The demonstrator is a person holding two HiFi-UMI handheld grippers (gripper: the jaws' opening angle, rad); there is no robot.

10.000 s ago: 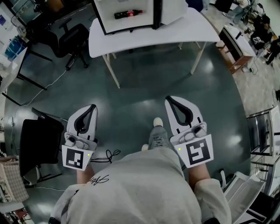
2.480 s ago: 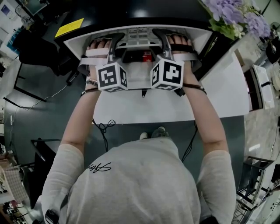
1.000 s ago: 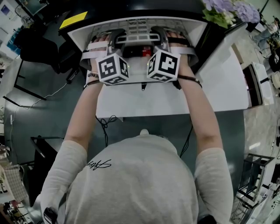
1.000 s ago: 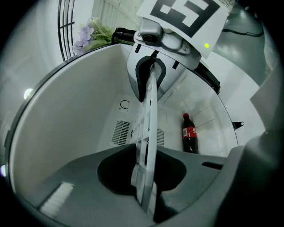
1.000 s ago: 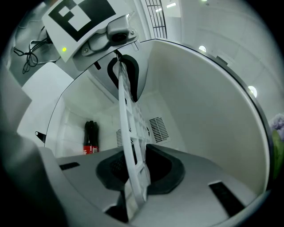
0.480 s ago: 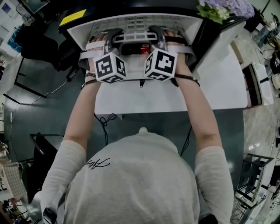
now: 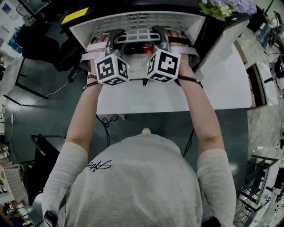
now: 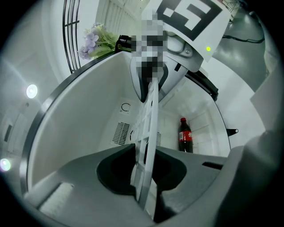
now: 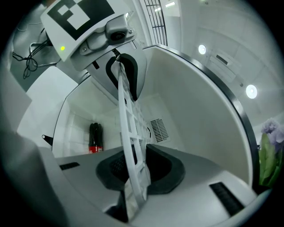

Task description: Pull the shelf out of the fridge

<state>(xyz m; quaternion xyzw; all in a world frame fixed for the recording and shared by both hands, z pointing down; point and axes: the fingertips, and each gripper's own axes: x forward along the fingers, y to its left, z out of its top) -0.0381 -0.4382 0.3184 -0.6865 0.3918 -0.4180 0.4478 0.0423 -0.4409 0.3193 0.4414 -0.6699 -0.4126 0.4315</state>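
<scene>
An open fridge point(image 7: 82, 30) with a white inside stands on a white table. Its white grid shelf point(image 7: 140, 34) lies level in the opening, and I also see it edge-on in the left gripper view point(image 8: 148, 128) and the right gripper view point(image 9: 128, 124). My left gripper point(image 7: 116, 35) is shut on the shelf's front edge at the left, its jaws point(image 8: 143, 170) clamping the grid. My right gripper point(image 7: 159, 33) is shut on the same edge at the right point(image 9: 135, 177). A cola bottle point(image 7: 144, 50) stands inside at the back, below the shelf point(image 8: 185, 135) point(image 9: 94, 138).
The fridge's open door point(image 7: 215, 40) stands at the right, over the white table point(image 7: 213, 95). Purple flowers point(image 7: 228, 6) sit on top of the fridge beside a yellow label point(image 7: 74, 16). A black office chair point(image 7: 35, 42) and a cable point(image 7: 106, 125) are on the floor at the left.
Ten seconds ago both grippers hung free over the floor, away from the fridge; now both clamp the shelf's front edge. Over the last second the hands have barely shifted.
</scene>
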